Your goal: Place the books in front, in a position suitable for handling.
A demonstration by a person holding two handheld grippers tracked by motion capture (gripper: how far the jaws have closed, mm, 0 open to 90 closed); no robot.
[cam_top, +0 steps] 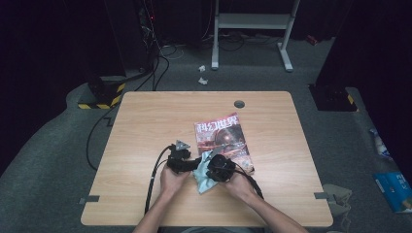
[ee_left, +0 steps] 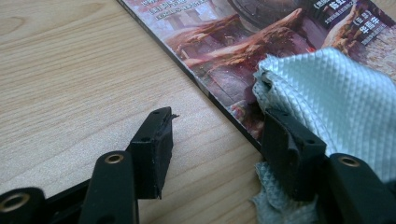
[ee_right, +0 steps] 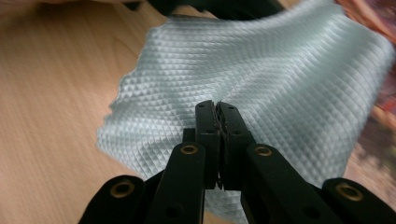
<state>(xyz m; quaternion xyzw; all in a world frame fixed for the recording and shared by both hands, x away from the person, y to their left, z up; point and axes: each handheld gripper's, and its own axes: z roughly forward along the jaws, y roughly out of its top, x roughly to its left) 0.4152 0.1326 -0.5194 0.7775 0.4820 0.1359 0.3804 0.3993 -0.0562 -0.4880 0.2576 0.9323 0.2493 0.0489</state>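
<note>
Sitting on the wooden tabletop [cam_top: 145, 126] was a magazine [cam_top: 223, 138] with a reddish sci-fi cover and big white Chinese characters I couldn't really read from up high. A pale blue-green cloth [ee_right: 261, 70] with a waffle weave lay partly over its near corner. The right gripper [ee_right: 217, 107] was clamped tight on that cloth. The left gripper [ee_left: 215, 135] was spread wide, one jaw touching the cloth's edge.

A light wooden table top [cam_top: 145, 126] carries a round grey cable grommet [cam_top: 239, 103] near its far edge. Beyond it on the grey carpet stand a white metal frame [cam_top: 252, 22] and two crumpled white paper scraps [cam_top: 202, 74]. A blue packet [cam_top: 394, 190] lies on the floor at the right.
</note>
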